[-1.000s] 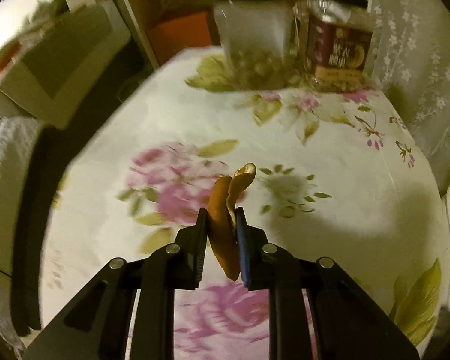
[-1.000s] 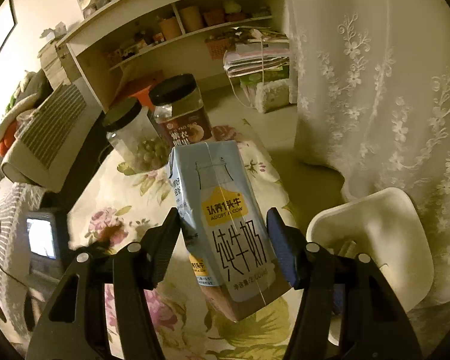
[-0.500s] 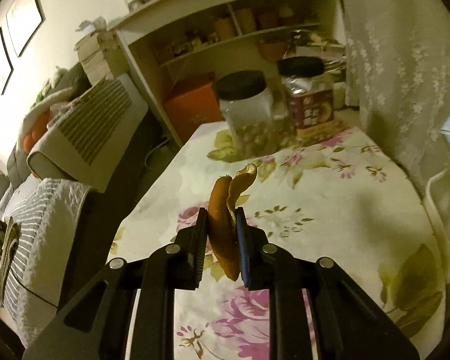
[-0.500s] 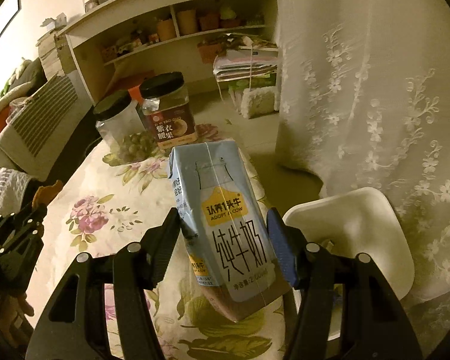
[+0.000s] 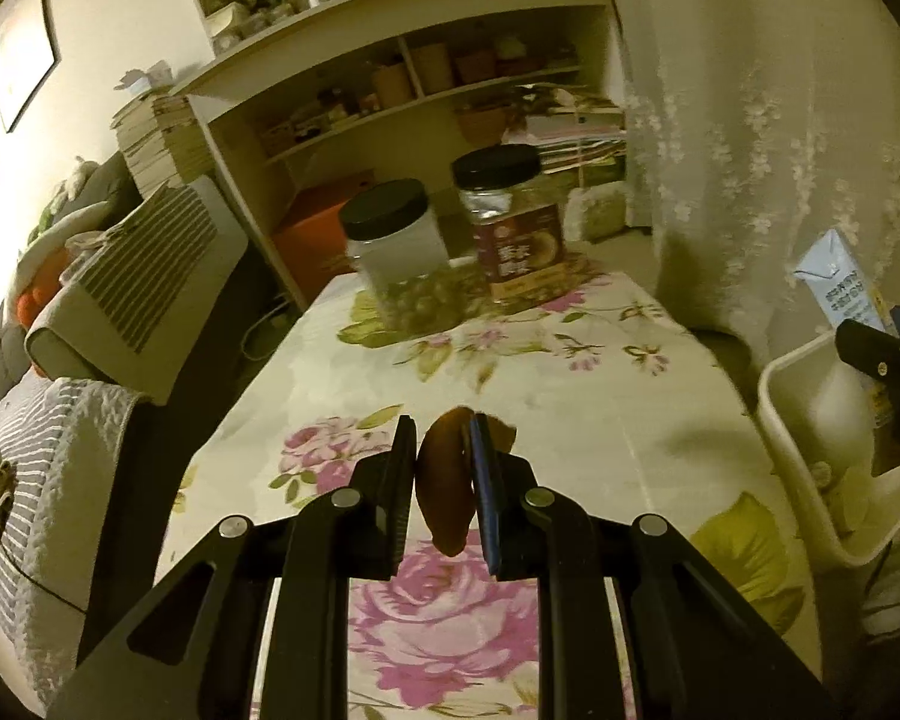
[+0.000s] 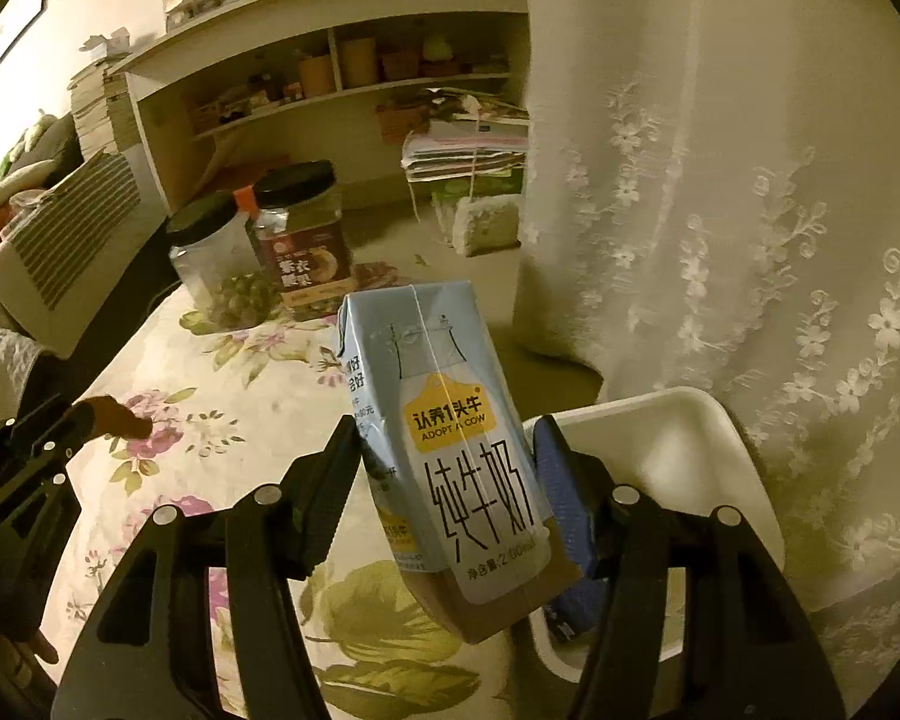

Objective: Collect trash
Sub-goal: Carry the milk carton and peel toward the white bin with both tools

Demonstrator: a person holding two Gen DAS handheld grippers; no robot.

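Observation:
My left gripper (image 5: 441,450) is shut on an orange fruit peel (image 5: 444,492) and holds it above the floral tablecloth (image 5: 570,384). My right gripper (image 6: 447,450) is shut on a pale blue milk carton (image 6: 450,456), tilted, held just left of the white bin (image 6: 678,456) beside the table. In the left wrist view the carton (image 5: 834,282) and the bin (image 5: 798,420) show at the right edge. In the right wrist view the left gripper with the peel (image 6: 114,417) shows at the left.
Two black-lidded jars, one clear (image 5: 396,258) and one brown-labelled (image 5: 510,228), stand at the table's far end. A lace curtain (image 6: 750,210) hangs right of the bin. Shelves (image 5: 420,90) stand behind; a couch with cushions (image 5: 120,282) lies left.
My left gripper has lifted and tilted up with the peel, bringing the shelves and bin into view. My right gripper has moved the carton slightly toward the bin.

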